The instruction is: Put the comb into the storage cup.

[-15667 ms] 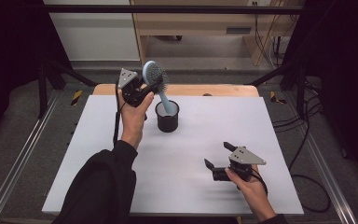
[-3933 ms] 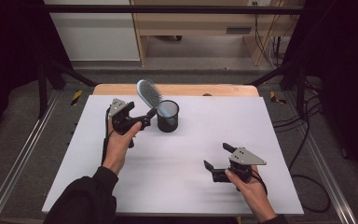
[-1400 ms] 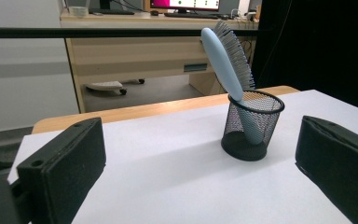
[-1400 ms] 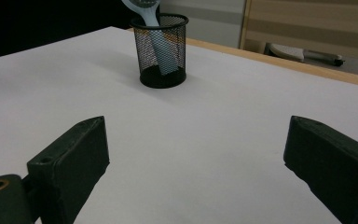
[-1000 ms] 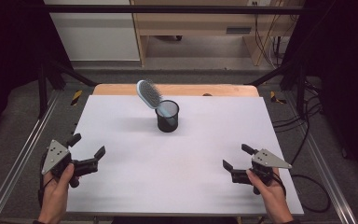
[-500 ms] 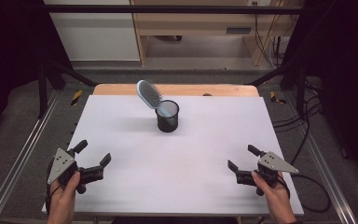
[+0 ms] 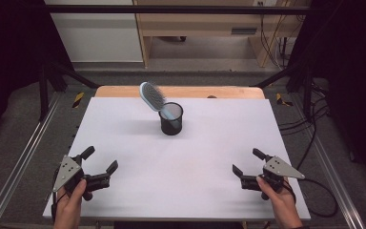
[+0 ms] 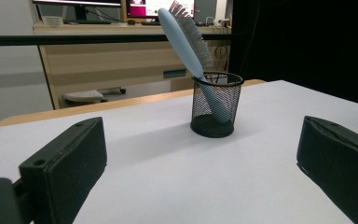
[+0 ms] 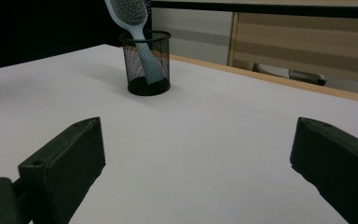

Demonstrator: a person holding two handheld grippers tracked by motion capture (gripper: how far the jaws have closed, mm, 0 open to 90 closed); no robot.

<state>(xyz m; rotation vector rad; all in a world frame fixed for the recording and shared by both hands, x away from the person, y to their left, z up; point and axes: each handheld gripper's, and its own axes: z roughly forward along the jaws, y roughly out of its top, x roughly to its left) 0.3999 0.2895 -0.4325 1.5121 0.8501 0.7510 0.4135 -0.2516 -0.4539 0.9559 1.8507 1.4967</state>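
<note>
A light blue hairbrush (image 7: 151, 95) stands handle-down in a black mesh cup (image 7: 171, 119) at the table's far middle, its bristled head leaning up and to the left. The brush (image 8: 186, 37) and cup (image 8: 216, 109) sit ahead of the left gripper's wide-apart jaws. In the right gripper view the cup (image 9: 147, 62) and brush (image 9: 129, 14) appear at upper left. My left gripper (image 7: 99, 162) rests open near the front left corner. My right gripper (image 7: 248, 162) rests open near the front right corner. Both hold nothing and are far from the cup.
The white tabletop (image 7: 209, 148) spreads between the grippers and the cup. A wooden strip (image 7: 219, 92) edges the far side. Metal rails (image 7: 19, 167) run along the left and right. A wooden desk (image 7: 205, 24) stands behind the table.
The left gripper let go of the brush in the cup and drew back to the front left corner. Over the last second both hands slid slightly toward the near edge.
</note>
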